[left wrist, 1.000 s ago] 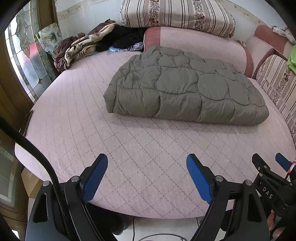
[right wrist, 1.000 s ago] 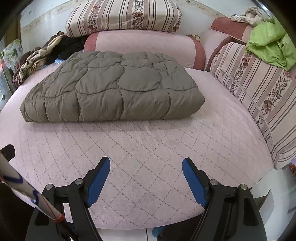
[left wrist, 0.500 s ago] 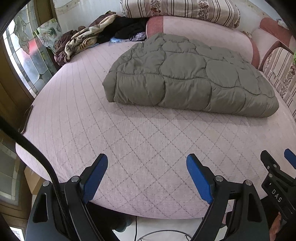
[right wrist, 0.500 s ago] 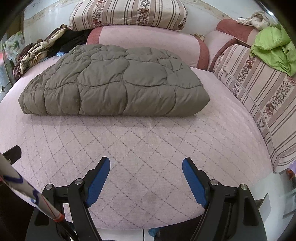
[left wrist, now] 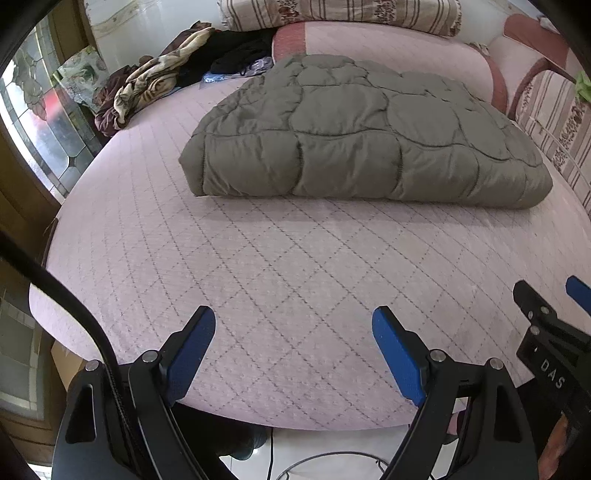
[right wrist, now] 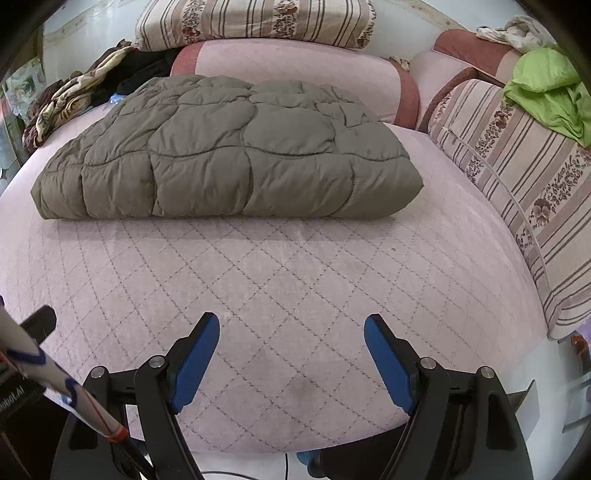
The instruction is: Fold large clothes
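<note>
Plainly, the left gripper [left wrist: 293, 325] tilts down toward the near edge of the pink quilted bed [left wrist: 295, 266], its blue-padded jaws spread wide with nothing between them. To its right the right gripper [right wrist: 291, 330] points down at the same near edge in much the same pose, jaws likewise well apart and empty; part of it shows at the right border of the left wrist view.

Taking the bed as landmark: at its far left corner lies a heap of rumpled clothes [left wrist: 147, 85] beside a stained-glass window [left wrist: 40, 110]. Along its far side runs a pink bolster [right wrist: 295, 70] with a striped cushion [right wrist: 255, 20] on top. On its right stands a striped floral backrest [right wrist: 517, 177] with a green garment [right wrist: 550, 88] draped over it.

The folded olive quilted jacket [right wrist: 229, 151] lies flat on the middle of the bed, well beyond both sets of jaws, with bare pink cover between. Neither gripper touches it.
</note>
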Demonstrator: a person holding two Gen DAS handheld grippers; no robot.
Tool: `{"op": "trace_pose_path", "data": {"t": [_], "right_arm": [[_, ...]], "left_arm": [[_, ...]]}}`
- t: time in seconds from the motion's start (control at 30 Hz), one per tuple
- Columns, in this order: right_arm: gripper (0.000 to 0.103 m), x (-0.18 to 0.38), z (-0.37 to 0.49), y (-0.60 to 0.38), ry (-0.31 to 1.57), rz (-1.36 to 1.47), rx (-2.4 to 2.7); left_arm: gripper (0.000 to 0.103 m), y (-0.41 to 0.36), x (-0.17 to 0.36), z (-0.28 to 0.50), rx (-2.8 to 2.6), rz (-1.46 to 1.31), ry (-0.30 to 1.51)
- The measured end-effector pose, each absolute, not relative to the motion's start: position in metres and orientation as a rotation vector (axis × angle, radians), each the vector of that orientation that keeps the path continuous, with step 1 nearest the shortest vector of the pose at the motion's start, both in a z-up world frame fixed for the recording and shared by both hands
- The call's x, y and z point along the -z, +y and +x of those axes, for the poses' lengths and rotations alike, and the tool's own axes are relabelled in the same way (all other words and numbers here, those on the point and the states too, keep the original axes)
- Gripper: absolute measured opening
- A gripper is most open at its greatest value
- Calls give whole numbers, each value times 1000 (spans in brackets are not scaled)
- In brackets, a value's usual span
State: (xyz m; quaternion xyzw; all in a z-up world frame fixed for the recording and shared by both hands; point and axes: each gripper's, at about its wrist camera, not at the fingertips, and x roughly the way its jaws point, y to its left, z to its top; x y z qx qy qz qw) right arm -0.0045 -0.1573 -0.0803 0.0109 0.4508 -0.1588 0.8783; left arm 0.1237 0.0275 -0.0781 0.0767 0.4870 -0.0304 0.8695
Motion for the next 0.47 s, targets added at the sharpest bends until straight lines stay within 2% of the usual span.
{"op": "trace_pose_path", "data": {"t": [0.47], "right_arm": [[85, 85, -3, -155, 951, 20, 329]], "left_arm": [[86, 30, 82, 127, 78, 132, 1042]]}}
